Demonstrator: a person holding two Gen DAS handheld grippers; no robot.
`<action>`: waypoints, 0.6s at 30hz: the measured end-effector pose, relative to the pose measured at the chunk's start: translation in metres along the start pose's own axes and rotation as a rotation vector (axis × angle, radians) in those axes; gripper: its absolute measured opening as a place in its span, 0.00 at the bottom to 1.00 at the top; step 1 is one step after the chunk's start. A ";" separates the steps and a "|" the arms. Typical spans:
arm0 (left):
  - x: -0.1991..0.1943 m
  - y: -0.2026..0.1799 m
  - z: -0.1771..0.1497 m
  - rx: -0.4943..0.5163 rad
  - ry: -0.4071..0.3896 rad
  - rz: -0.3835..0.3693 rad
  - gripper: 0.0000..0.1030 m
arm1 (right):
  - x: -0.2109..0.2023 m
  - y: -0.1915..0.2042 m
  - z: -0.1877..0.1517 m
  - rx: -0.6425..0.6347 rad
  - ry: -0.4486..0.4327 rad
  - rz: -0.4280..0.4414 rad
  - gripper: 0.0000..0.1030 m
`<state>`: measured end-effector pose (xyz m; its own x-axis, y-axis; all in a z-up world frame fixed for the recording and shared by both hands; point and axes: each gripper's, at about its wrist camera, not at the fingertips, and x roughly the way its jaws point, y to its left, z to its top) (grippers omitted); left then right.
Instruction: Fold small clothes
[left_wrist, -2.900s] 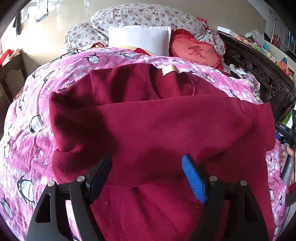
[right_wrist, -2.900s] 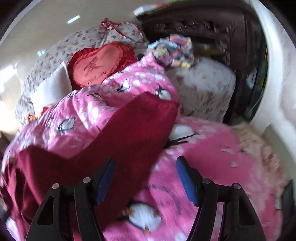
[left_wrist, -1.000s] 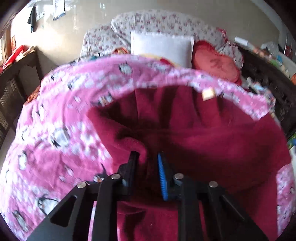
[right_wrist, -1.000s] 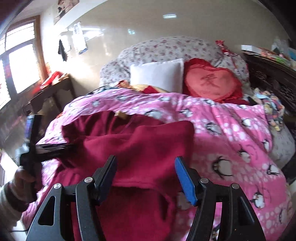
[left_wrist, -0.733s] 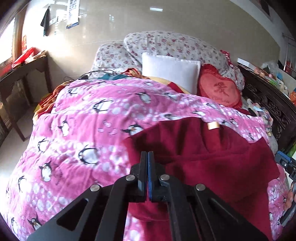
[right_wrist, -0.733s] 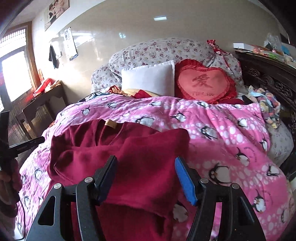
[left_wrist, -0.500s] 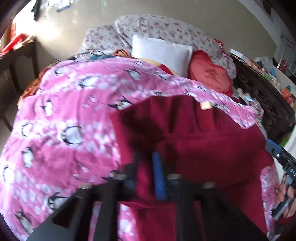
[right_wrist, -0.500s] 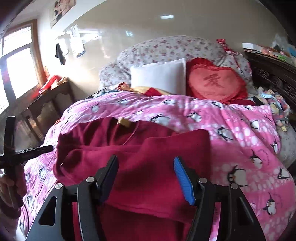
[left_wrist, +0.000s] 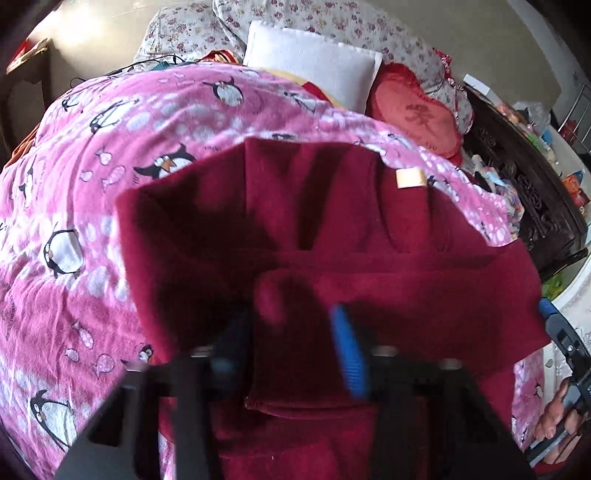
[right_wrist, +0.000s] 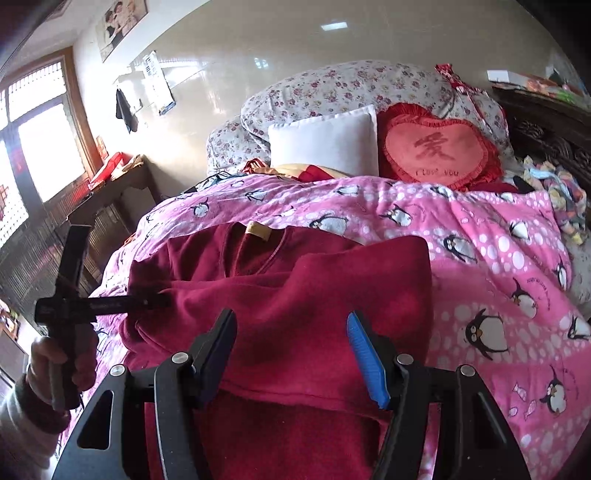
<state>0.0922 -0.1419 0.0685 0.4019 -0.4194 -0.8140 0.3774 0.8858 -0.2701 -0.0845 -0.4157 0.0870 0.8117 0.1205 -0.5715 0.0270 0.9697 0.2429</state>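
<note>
A dark red fleece garment (left_wrist: 369, 240) lies partly folded on a pink penguin quilt (left_wrist: 110, 147), with its tan neck label (left_wrist: 410, 178) at the far side. My left gripper (left_wrist: 291, 332) is blurred. Its jaws are closing, and a raised fold of the garment's left part fills the gap between the pads. The right wrist view shows that gripper (right_wrist: 162, 300) reaching into the garment's (right_wrist: 314, 288) left edge. My right gripper (right_wrist: 291, 325) hovers open over the near folded layer with nothing between its fingers.
A white pillow (right_wrist: 325, 144), a red heart cushion (right_wrist: 436, 151) and floral pillows (right_wrist: 351, 88) sit at the head of the bed. Dark carved wooden furniture (left_wrist: 535, 192) runs along the right side. A wooden table (right_wrist: 110, 184) stands at the left by the window.
The left gripper, shut and lifted off the cloth 0.7 s ago, has dropped back onto the garment's left part and now has a fold between its jaws. The right gripper has barely shifted.
</note>
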 end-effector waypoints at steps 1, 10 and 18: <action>0.000 0.000 0.000 -0.003 0.003 -0.011 0.12 | 0.000 -0.001 0.000 0.002 0.000 -0.002 0.65; -0.087 0.006 -0.003 0.059 -0.234 0.022 0.11 | -0.016 -0.001 0.009 0.001 -0.066 -0.022 0.65; -0.040 0.047 -0.012 -0.038 -0.121 0.063 0.10 | 0.039 0.011 0.008 -0.102 0.042 -0.131 0.44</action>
<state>0.0838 -0.0808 0.0823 0.5221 -0.3813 -0.7629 0.3170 0.9172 -0.2414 -0.0484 -0.4016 0.0737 0.7801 -0.0017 -0.6256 0.0698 0.9940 0.0843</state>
